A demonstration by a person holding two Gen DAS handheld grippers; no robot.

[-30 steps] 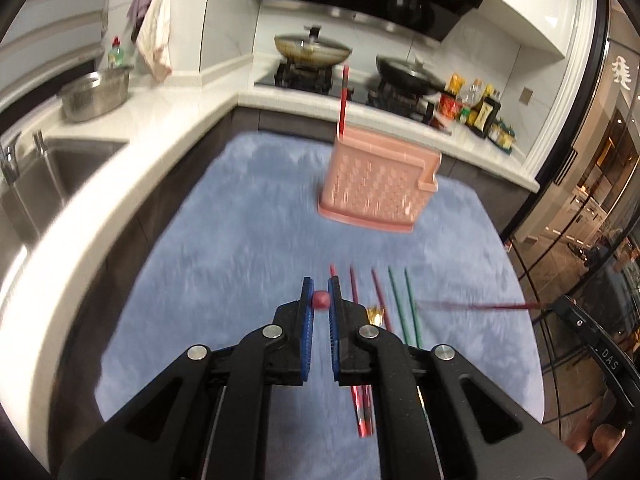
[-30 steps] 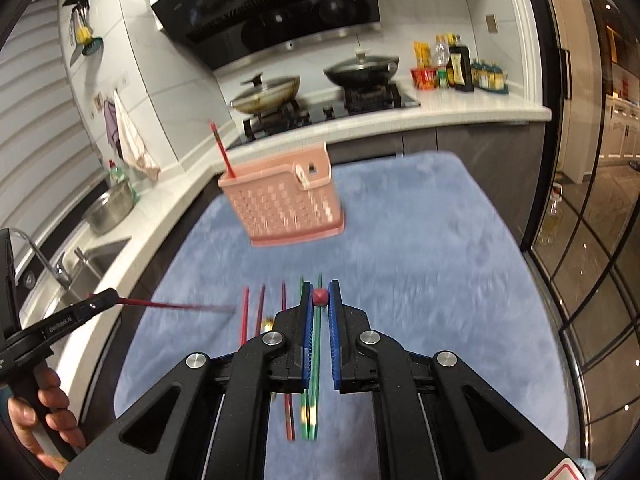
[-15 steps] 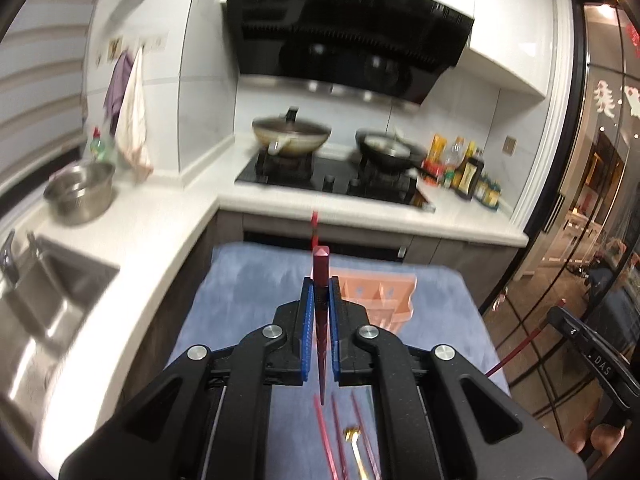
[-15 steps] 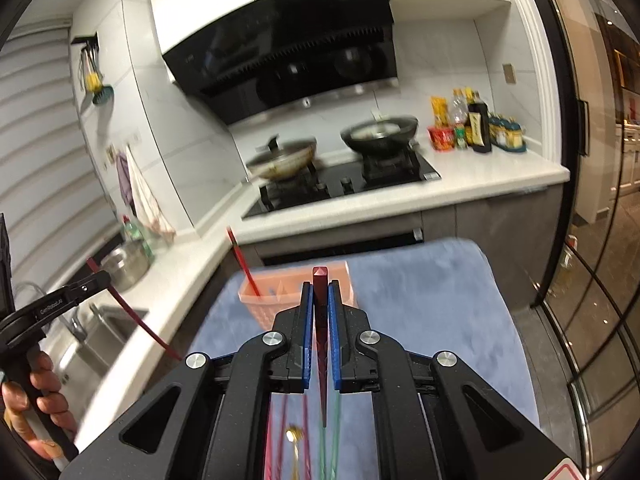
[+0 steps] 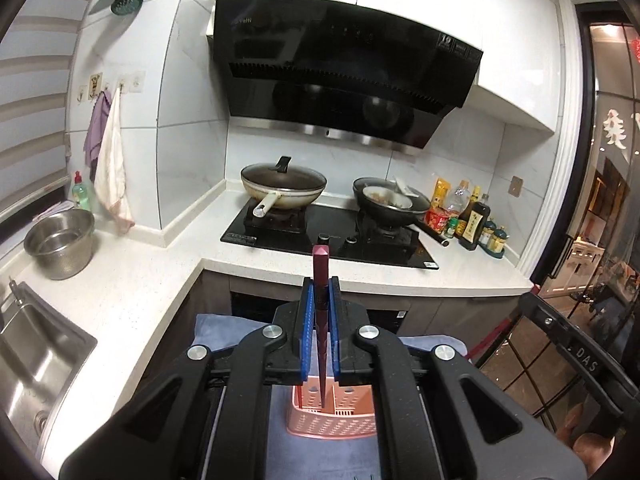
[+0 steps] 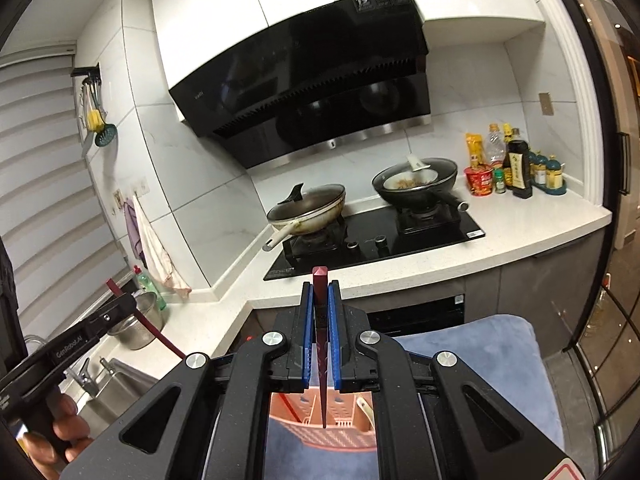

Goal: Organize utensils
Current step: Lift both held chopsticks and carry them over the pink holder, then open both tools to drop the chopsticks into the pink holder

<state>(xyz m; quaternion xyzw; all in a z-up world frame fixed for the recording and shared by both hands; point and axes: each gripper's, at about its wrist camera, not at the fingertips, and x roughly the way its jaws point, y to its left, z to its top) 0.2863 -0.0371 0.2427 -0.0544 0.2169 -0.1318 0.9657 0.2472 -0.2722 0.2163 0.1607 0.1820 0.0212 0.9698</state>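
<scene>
left tongs point(image 5: 320, 312) | dark-red tapered chopstick point(image 5: 321, 280) upright | pink perforated basket point(image 5: 332, 420) below

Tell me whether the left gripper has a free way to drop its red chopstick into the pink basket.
Probably yes. The left gripper holds the red chopstick upright, its tip directly over the open top of the pink basket. Nothing shows between tip and basket, though the gripper hides part of the opening.

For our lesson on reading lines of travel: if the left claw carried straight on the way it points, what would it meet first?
Probably the white countertop edge before the stove; depth is unclear. The left claw grips a red chopstick.
</scene>
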